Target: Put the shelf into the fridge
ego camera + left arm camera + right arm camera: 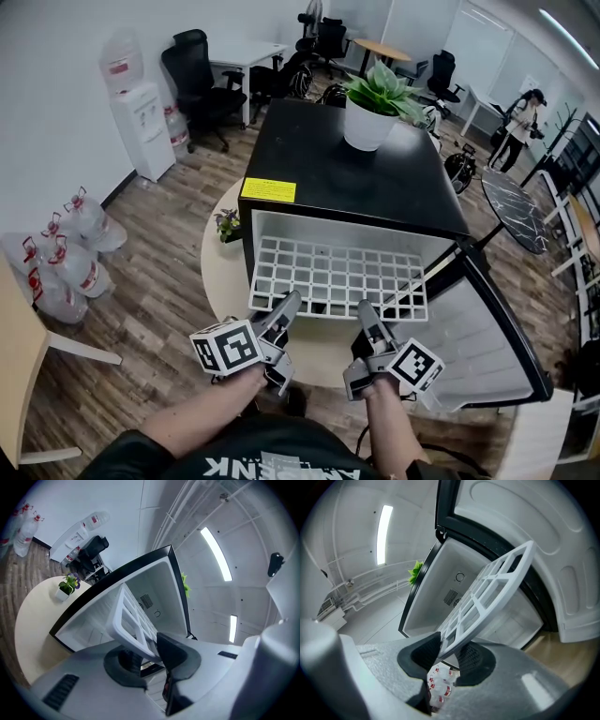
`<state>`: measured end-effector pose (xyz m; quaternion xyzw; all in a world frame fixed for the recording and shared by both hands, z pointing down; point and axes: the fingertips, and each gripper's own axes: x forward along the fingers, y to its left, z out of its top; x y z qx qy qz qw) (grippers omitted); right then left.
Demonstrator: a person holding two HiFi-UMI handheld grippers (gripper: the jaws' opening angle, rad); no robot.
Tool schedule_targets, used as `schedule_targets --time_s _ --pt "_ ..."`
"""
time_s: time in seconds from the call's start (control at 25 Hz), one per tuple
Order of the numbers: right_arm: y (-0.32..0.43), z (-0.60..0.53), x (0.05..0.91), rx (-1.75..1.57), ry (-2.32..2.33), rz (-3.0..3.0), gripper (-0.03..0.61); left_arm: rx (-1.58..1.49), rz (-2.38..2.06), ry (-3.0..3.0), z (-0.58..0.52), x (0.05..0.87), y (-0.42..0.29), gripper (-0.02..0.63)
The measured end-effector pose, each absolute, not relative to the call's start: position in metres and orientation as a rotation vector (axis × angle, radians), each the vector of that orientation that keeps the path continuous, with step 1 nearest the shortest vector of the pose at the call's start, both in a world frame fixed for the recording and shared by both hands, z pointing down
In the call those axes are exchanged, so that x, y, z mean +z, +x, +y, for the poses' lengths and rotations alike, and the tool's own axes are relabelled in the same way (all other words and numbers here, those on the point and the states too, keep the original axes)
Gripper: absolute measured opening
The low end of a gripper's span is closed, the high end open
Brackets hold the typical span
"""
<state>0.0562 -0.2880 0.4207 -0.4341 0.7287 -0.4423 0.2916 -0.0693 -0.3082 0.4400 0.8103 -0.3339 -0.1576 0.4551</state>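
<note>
White plastic shelf point(337, 277) held by two tongs at the mouth of an open black fridge point(347, 169).
Both the left tongs point(284, 309) and the right tongs point(367, 316) are clamped on the shelf's near edge, one towards each corner, and each gripper view shows the grid rim pinched between the dark pads. The shelf lies roughly level, its far part inside the white cavity high up and its near edge sticking out. The fridge stands on a round pale counter point(217, 277) with its door point(502, 347) swung open to the right. A potted plant point(375, 108) sits on the fridge top.
</note>
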Motion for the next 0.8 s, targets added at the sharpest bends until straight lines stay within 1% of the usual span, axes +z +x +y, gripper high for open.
schedule_targets --time_s 0.64,0.8 --pt "0.056 -0.317 0.411 -1.178 -1.087 1.978 0.092 -0.401 -0.846 1.973 -0.332 0.438 -0.064 0.080" --pt "0.081 -0.317 0.437 -1.163 -1.379 2.067 0.091 -0.365 -0.868 2.031 -0.338 0.440 -0.066 0.089"
